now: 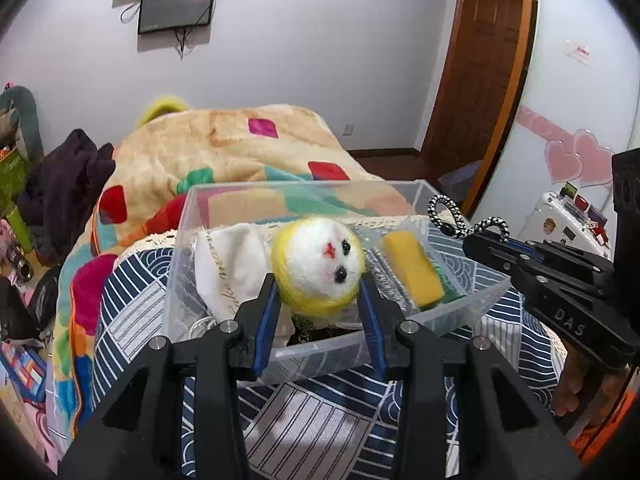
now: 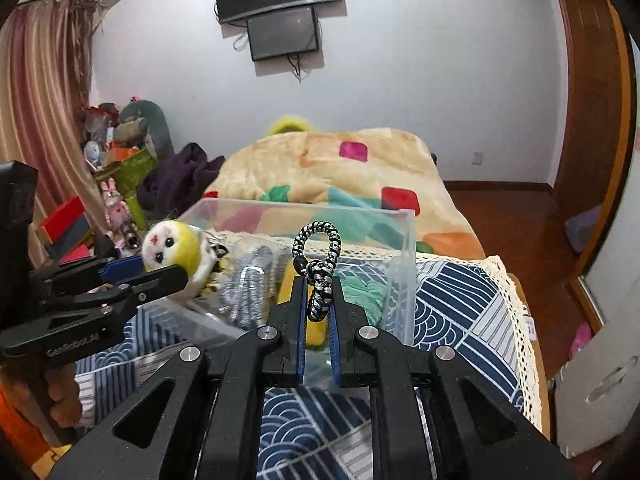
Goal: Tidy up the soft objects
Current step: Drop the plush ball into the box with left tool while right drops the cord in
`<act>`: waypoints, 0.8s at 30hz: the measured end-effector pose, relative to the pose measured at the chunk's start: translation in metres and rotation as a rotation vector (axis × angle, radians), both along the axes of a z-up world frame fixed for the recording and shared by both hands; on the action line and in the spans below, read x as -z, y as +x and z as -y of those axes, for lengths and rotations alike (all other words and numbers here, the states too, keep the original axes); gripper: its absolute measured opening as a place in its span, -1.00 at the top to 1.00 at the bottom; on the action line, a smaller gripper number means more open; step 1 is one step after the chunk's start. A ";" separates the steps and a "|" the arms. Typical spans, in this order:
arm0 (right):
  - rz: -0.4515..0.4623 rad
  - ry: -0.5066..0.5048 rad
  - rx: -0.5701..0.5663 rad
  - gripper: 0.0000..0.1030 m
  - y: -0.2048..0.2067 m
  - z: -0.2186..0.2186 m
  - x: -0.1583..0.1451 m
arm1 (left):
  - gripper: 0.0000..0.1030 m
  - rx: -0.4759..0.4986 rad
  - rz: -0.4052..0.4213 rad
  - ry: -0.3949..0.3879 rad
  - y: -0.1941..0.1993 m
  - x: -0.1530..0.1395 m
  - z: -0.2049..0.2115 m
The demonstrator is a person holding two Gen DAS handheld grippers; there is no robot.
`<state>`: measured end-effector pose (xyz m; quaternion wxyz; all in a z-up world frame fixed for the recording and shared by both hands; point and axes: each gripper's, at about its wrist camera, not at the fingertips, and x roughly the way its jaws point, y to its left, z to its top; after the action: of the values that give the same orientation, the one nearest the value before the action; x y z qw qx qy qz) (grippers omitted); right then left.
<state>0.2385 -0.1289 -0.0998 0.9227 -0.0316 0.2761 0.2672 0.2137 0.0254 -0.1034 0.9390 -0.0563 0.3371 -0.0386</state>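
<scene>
My left gripper [image 1: 318, 284] is shut on a fluffy yellow-and-white plush head [image 1: 318, 264] and holds it over the clear plastic bin [image 1: 304, 196]. It also shows in the right wrist view [image 2: 172, 246]. My right gripper [image 2: 318, 292] is shut on a black-and-white braided cord loop [image 2: 318, 256], held at the bin's near edge; the cord also shows in the left wrist view [image 1: 452, 216]. Inside the bin lie a white cloth pouch [image 1: 228, 264], a yellow-green sponge [image 1: 414, 268] and a silver scrubber [image 1: 384, 276].
The bin [image 2: 400, 248] stands on a blue-and-white patterned cloth [image 1: 312, 412] with a lace edge [image 2: 516, 320]. Behind it lies a bed with a colourful blanket [image 1: 224, 148] and a dark garment [image 1: 64, 176]. Clutter [image 2: 116, 140] stands far left. A wooden door [image 1: 476, 64] is at the right.
</scene>
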 end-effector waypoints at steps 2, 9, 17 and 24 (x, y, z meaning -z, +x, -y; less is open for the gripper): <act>-0.006 -0.018 0.006 0.83 0.004 -0.005 0.002 | 0.25 -0.006 -0.013 0.012 0.005 0.005 0.000; -0.041 -0.069 0.030 0.83 0.016 -0.016 0.013 | 0.25 -0.014 -0.025 -0.006 0.012 0.012 -0.002; -0.043 -0.091 0.005 0.25 0.008 -0.015 0.014 | 0.08 -0.014 -0.017 0.030 0.004 0.009 -0.002; -0.012 -0.087 0.007 0.11 -0.002 -0.007 0.007 | 0.01 -0.003 0.006 0.003 -0.016 0.000 -0.006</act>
<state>0.2361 -0.1218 -0.1066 0.9197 -0.0693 0.2931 0.2520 0.1981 0.0310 -0.1030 0.9401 -0.0551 0.3344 -0.0370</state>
